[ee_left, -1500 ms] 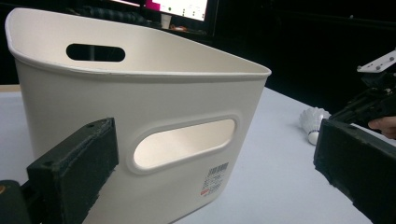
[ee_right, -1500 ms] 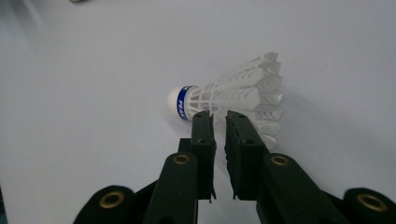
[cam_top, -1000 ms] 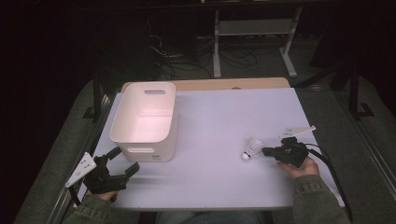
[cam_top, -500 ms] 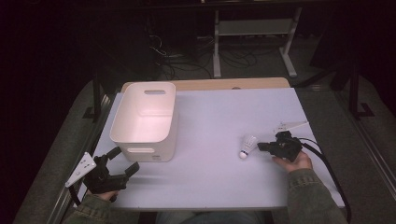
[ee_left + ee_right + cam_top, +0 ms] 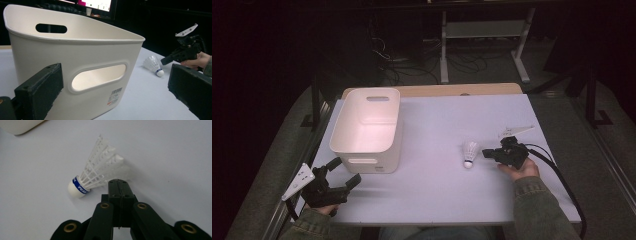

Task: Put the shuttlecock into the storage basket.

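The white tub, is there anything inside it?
The white tub looks empty: from the high view its pale floor is bare. The strip of floor behind its near wall is hidden. The shuttlecock lies outside, on the table.

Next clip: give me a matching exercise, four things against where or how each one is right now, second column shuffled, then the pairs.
Things:
1. shuttlecock
2. white bin
3. left gripper
4. right gripper

States:
A. jaws open, near the table's front left corner
B. lying on its side on the table, cork tip with a blue band
C. jaws pressed shut, tips right beside the feathers
D. standing empty on the left half of the table

Pairs: 1-B, 2-D, 3-A, 4-C
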Demonstrator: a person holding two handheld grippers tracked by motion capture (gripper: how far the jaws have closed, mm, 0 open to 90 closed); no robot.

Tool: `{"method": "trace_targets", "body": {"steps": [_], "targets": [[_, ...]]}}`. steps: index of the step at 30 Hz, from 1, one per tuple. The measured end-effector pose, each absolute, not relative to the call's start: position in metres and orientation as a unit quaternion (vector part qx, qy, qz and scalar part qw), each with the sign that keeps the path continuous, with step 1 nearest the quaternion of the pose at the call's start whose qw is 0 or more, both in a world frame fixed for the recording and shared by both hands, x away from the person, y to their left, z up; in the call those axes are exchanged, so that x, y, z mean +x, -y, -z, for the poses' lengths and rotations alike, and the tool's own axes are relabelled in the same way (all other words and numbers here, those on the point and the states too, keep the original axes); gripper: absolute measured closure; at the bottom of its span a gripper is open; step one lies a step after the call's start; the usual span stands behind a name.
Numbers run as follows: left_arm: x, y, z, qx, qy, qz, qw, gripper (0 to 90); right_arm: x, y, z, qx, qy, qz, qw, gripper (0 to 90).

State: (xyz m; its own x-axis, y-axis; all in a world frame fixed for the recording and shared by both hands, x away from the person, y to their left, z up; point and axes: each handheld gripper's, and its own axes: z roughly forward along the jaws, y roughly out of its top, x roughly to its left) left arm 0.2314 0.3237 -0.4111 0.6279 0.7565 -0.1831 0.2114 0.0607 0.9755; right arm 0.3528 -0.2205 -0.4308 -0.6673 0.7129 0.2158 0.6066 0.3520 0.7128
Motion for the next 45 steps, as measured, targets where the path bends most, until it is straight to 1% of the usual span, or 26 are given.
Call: {"method": "trace_targets", "body": {"steps": [5,15,23,30,38,45], "targets": [[0.231,-0.324,0.411,0.65,-0.371,-0.219,0.626,0.0,0.357,0.216,0.431,0.407,-0.815,-0.409,0.057,88.6],[0.231,-0.324,0.411,0.65,-0.371,-0.219,0.626,0.0,0.36,0.213,0.433,0.407,-0.814,-0.41,0.054,88.5],[0.231,-0.324,0.411,0.649,-0.372,-0.218,0.627,0.0,0.369,0.193,0.432,0.403,-0.82,-0.405,0.045,88.6],[0.231,-0.323,0.411,0.645,-0.373,-0.215,0.631,0.0,0.378,0.191,0.434,0.4,-0.811,-0.425,0.034,88.6],[0.231,-0.323,0.411,0.649,-0.372,-0.216,0.627,0.0,0.378,0.186,0.436,0.397,-0.811,-0.429,0.021,88.6],[0.231,-0.323,0.411,0.647,-0.372,-0.216,0.629,0.0,0.379,0.17,0.434,0.381,-0.818,-0.432,0.014,88.6]]}}
